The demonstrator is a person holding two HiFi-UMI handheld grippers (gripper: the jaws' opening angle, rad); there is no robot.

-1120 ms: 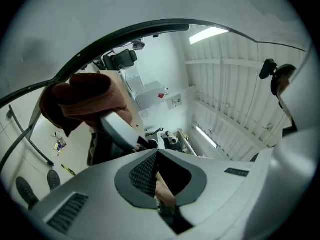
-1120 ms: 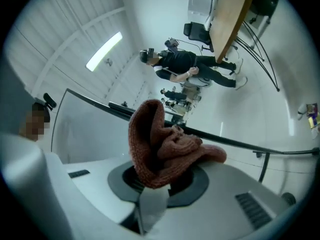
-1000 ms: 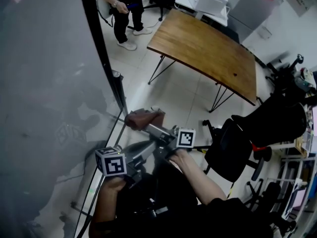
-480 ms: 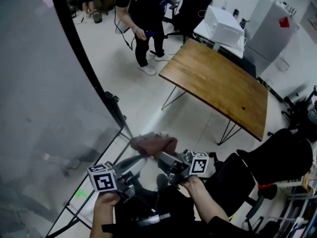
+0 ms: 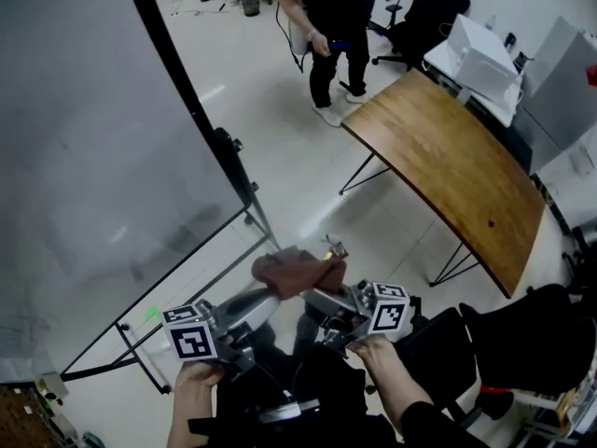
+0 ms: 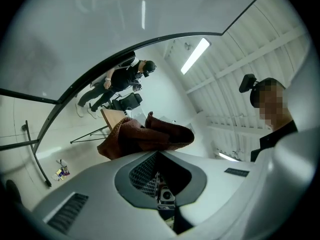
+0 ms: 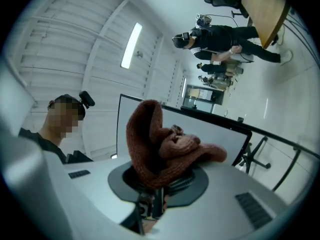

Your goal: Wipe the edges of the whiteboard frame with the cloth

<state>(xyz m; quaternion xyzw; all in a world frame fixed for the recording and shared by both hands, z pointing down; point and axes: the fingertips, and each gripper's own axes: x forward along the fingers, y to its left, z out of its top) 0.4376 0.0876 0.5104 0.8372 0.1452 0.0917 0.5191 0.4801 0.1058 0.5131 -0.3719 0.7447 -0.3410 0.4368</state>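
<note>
The whiteboard fills the left of the head view, and its black frame edge (image 5: 187,73) runs down to a lower corner near the middle. A brown knitted cloth (image 5: 298,271) hangs bunched just below and right of that corner. My right gripper (image 5: 317,292) is shut on the cloth (image 7: 167,146), which spills over its jaws (image 7: 160,184). My left gripper (image 5: 270,299) points at the cloth from the left, its jaws together with nothing between them. In the left gripper view the cloth (image 6: 145,134) lies just past the left gripper's tip (image 6: 157,156), with the frame (image 6: 100,69) arcing above.
The whiteboard's metal stand legs (image 5: 140,343) spread over the tiled floor at lower left. A wooden table (image 5: 448,166) stands to the right, a person (image 5: 331,26) beyond it, and a black office chair (image 5: 522,343) at lower right. A white box (image 5: 480,54) sits at the back.
The head view has swung up and back, so more of the board and room shows. The cloth stays in my right gripper near the frame's lower corner, with both grippers lower in view.
</note>
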